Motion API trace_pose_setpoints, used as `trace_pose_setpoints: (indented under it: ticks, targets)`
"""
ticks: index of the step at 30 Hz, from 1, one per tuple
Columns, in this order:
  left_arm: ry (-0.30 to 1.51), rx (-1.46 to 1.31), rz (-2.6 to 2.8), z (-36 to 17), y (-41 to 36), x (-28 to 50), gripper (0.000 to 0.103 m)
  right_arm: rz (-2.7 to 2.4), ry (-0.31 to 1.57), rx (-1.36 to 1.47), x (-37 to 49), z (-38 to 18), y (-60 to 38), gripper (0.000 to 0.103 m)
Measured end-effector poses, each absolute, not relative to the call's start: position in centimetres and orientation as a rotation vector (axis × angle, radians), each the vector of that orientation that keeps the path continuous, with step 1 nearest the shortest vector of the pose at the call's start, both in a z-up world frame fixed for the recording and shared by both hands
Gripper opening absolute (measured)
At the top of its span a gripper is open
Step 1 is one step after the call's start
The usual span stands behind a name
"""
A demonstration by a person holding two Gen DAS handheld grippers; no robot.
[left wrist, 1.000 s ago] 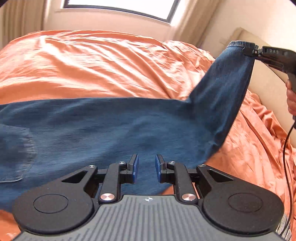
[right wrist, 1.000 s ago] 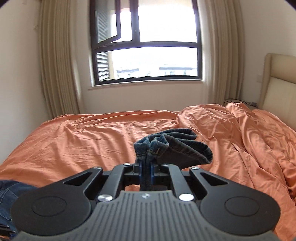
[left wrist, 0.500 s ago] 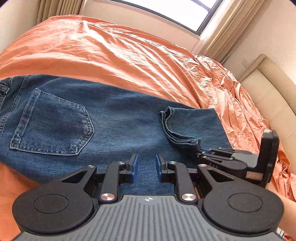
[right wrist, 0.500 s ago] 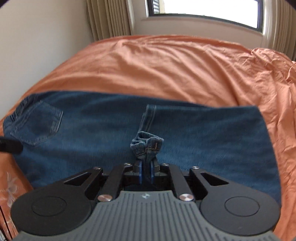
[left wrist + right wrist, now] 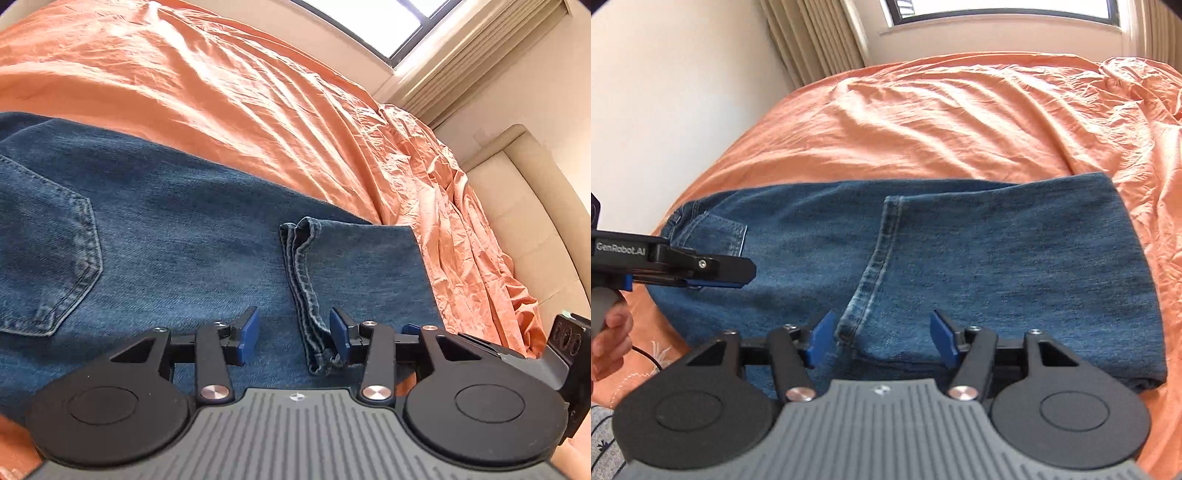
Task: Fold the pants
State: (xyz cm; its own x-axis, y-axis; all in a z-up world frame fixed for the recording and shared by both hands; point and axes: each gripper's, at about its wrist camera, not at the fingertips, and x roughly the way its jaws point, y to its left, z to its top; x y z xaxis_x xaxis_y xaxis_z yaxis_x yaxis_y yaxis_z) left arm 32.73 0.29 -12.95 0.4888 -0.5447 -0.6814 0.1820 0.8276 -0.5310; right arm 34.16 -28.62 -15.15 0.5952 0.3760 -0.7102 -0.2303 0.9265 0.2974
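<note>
Blue jeans [image 5: 177,236] lie flat on the orange bed, with the leg end folded back over them. The leg's hem [image 5: 301,273] runs toward me in the left wrist view. My left gripper [image 5: 293,334] hovers low over it, jaws opening; the hem's near corner lies between them by the right pad, ungripped. In the right wrist view the same hem [image 5: 882,254] ends between the opening jaws of my right gripper [image 5: 884,341], pads clear of the cloth. My left gripper [image 5: 742,273] shows edge-on at the left there, over the jeans near the back pocket [image 5: 720,236].
The wrinkled orange sheet [image 5: 960,122] covers the bed around the jeans. A beige headboard [image 5: 535,229] stands at the right, a window and curtains [image 5: 812,33] beyond the bed, a white wall at the left. A hand [image 5: 609,332] holds the left gripper's handle.
My right gripper came down with the leg end, laid it on the jeans and let go. Both grippers' jaws have spread wider. My left gripper slid over to the hem.
</note>
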Motion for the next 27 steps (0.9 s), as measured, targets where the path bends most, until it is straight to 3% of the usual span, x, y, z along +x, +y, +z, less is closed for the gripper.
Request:
trace_pose_setpoints:
  ticks: [3,17,19,21,24,27]
  targets:
    - [0.941,-0.453,-0.445,-14.0,-0.9,34.6,0.059,0.272,0.846,0.219,34.5,-15.4,-31.6,0.059]
    - [0.959,-0.554,-0.391,-18.9,-4.9,41.8,0.059,0.04,0.683,0.343,32.9,-19.0,-39.8,0.059]
    - [0.948,-0.541,-0.391,-18.9,-5.2,41.9,0.054,0.033,0.658,0.354,32.6,-19.3,-40.2,0.059]
    - [0.948,-0.502,-0.372,-18.7,-5.7,41.9,0.037,0.034,0.641,0.339,32.4,-19.5,-40.3,0.059]
    - [0.913,-0.404,-0.353,-17.8,-6.7,41.3,0.02,0.022,0.634,0.327,32.3,-19.8,-40.6,0.059]
    - [0.846,-0.344,-0.375,-15.8,-7.4,40.2,0.012,0.006,0.627,0.342,32.2,-19.5,-41.3,0.058]
